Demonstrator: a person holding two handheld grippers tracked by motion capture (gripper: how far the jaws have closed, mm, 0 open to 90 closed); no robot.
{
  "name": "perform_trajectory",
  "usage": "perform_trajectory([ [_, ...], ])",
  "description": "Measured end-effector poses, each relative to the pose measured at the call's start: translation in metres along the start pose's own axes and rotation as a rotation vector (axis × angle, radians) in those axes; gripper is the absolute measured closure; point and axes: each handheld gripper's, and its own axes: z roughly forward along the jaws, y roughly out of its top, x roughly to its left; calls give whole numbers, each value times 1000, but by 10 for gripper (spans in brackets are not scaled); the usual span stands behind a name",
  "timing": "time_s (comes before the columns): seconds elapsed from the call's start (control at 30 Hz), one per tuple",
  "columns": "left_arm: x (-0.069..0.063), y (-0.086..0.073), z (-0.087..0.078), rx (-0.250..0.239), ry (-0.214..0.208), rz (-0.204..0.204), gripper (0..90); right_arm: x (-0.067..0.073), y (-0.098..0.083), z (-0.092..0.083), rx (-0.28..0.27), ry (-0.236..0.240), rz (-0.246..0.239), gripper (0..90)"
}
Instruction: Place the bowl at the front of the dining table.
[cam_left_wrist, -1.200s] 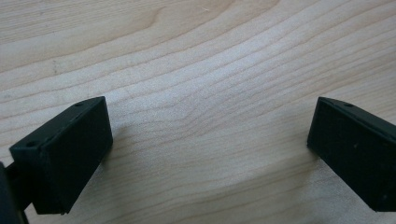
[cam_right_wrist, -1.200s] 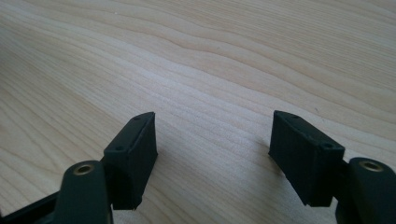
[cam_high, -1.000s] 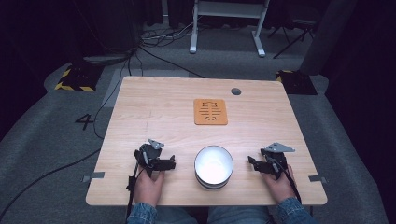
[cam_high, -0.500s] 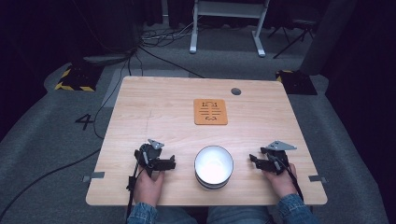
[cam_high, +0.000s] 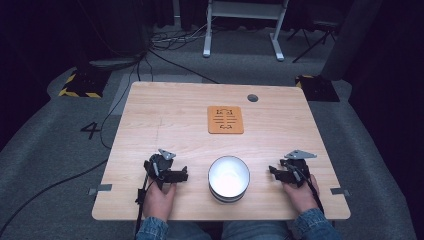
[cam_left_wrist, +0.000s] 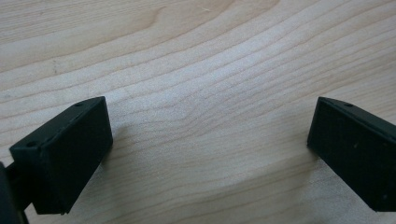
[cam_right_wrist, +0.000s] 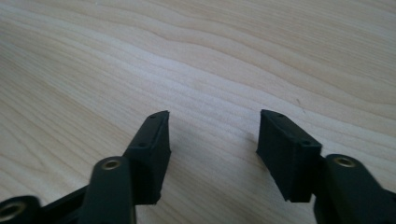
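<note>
A white bowl (cam_high: 228, 195) stands near the table's front edge, between my two grippers. My left gripper (cam_high: 182, 175) rests on the wood to the bowl's left and points toward it. Its jaws stand wide open in the left gripper view (cam_left_wrist: 210, 144), with bare wood between them. My right gripper (cam_high: 272, 171) rests to the bowl's right, also turned toward it. In the right gripper view (cam_right_wrist: 212, 135) its jaws have just been closing. A clear gap remains, and nothing is between them. Neither gripper touches the bowl.
An orange square mat (cam_high: 225, 119) with dark markings lies at the table's middle, farther back. A round grey cable port (cam_high: 252, 98) sits near the far edge. The wooden table (cam_high: 160, 115) is bare on its left half. Cables run across the floor behind.
Both hands stay where they were. The right gripper's jaws look slightly narrower than before. The bowl and mat have not moved.
</note>
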Motion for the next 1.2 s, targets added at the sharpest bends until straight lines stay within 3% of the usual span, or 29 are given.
perform_trajectory([
  [0.13,0,0,0,-1,-1,-4,1,3,7,-5,64,13,6,511],
  [0.3,0,0,0,-1,3,-1,2,9,19,-17,68,33,-25,505],
  [0.67,0,0,0,-1,3,-1,2,22,46,-45,32,92,-60,494],
  [1.2,0,0,0,-1,3,-1,2,37,71,-65,11,155,-98,518],
])
